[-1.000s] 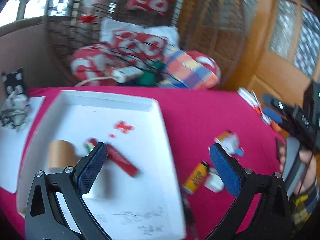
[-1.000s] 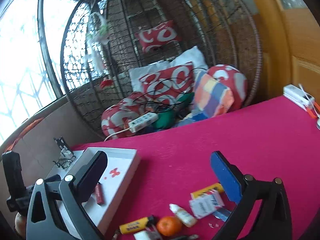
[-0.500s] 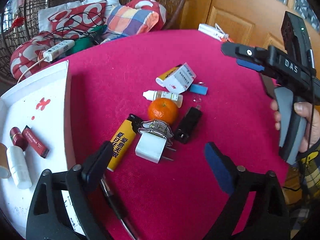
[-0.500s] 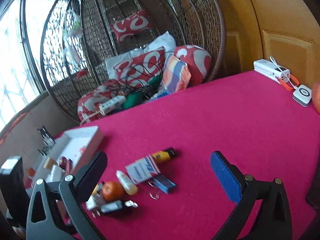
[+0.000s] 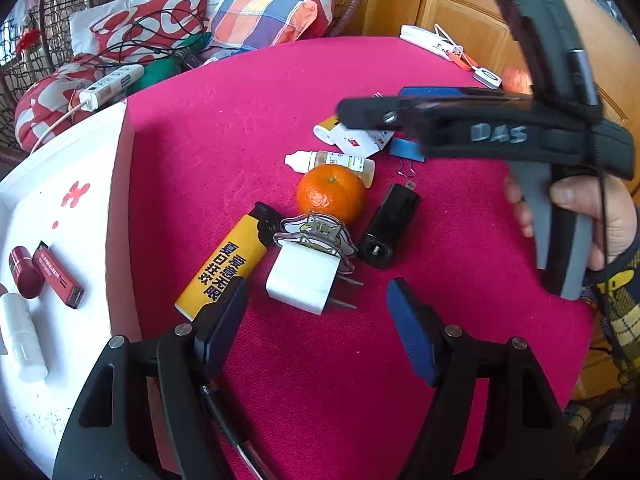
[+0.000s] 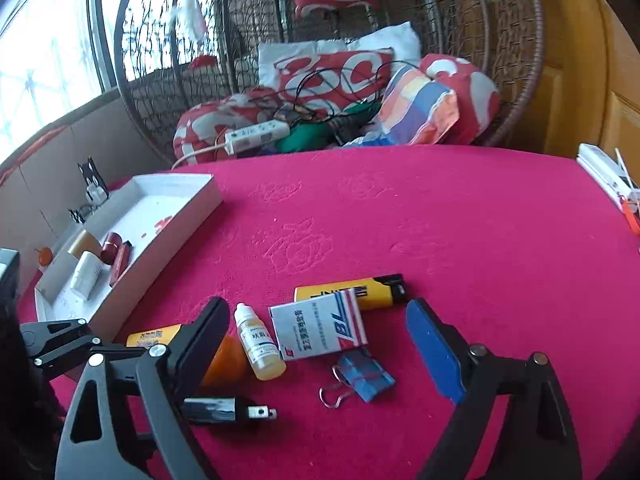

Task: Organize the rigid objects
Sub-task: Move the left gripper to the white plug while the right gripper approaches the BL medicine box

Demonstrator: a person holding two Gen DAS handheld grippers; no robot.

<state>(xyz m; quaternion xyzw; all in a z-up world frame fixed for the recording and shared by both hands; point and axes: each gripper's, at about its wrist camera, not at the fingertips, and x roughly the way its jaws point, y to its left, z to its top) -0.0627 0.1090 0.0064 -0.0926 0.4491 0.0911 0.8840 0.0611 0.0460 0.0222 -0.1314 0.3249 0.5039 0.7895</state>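
— Crimson cloth covers the table [image 6: 460, 220], with a wicker hanging chair [image 6: 480, 40] full of red-and-white cushions behind it. Where do the loose things sit?

— Bunched in one cluster near the front edge. From the left wrist view, the yellow lighter [image 5: 226, 266] lies with its long axis running from near-left to far-right, black cap end pointing toward the mandarin [image 5: 331, 195]. Just right of the lighter is a white plug adapter [image 5: 302, 280], prongs aimed right, with a flat cartoon charm [image 5: 316, 234] lying over its far end. A black charger [image 5: 390, 226] lies beside the mandarin, prongs pointing away.

— And further back?

— A dropper bottle [image 6: 258, 344] lies lengthwise with its white cap pointing away in the right wrist view, next to a white medicine box [image 6: 320, 326], a second yellow lighter [image 6: 352, 290] lying crosswise behind the box, and a blue binder clip [image 6: 362, 376].

— The claws?

— Left gripper [image 5: 316, 320] is spread wide with nothing between its pads, straddling the near end of the adapter. Right gripper [image 6: 316, 344] is likewise spread and empty over the bottle and box.

— Room to move?

— The white tray [image 6: 188, 220] sits at the left, holding a red lipstick [image 5: 24, 272], a red flat case [image 5: 58, 274] and a white tube [image 5: 20, 340]. The far and right parts of the cloth lie bare up to the rim.
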